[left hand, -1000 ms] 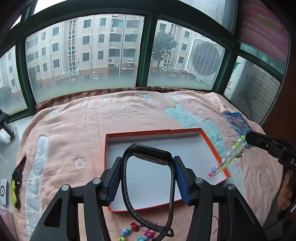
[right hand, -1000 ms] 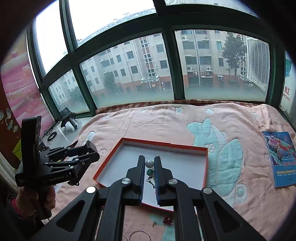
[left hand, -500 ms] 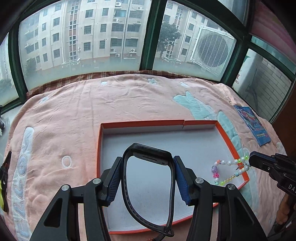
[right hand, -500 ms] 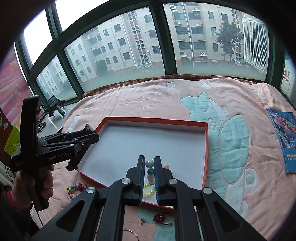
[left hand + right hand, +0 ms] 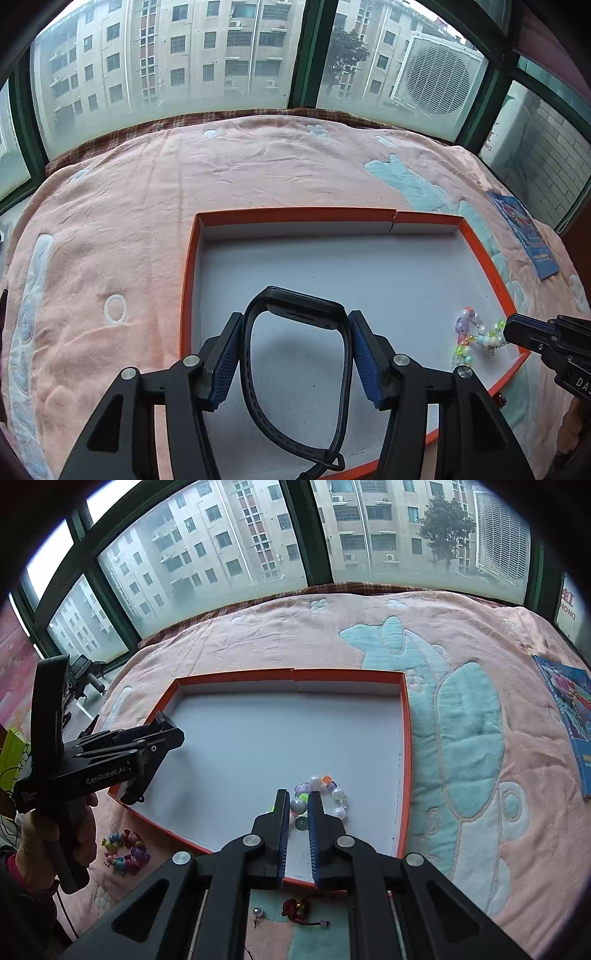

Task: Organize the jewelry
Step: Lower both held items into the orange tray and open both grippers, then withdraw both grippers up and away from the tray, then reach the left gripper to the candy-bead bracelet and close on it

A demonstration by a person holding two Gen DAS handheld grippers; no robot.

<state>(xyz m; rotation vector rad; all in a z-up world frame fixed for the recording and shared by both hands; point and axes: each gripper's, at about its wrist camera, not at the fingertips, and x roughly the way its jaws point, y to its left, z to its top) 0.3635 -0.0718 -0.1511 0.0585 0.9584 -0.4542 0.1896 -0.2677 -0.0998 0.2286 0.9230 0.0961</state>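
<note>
Both tongs over the orange tray, each with a piece of jewelry.
Left tongs (image 5: pixel 293 343) clamp a black wristband (image 5: pixel 295 369), pads pressing its two sides, jaws having just widened a little; band hangs over the near half of the orange tray (image 5: pixel 295 215) on the pink blanket (image 5: pixel 110 206). Right tongs (image 5: pixel 296 805) are closed on a beaded bracelet (image 5: pixel 334 794), most of it lying on the tray floor at the near right corner. Another bead bracelet (image 5: pixel 123 849) lies on the blanket just outside the tray's near left edge, a red charm (image 5: pixel 293 908) below its near edge. Blue booklet (image 5: pixel 569 709) well right of the tray.
</note>
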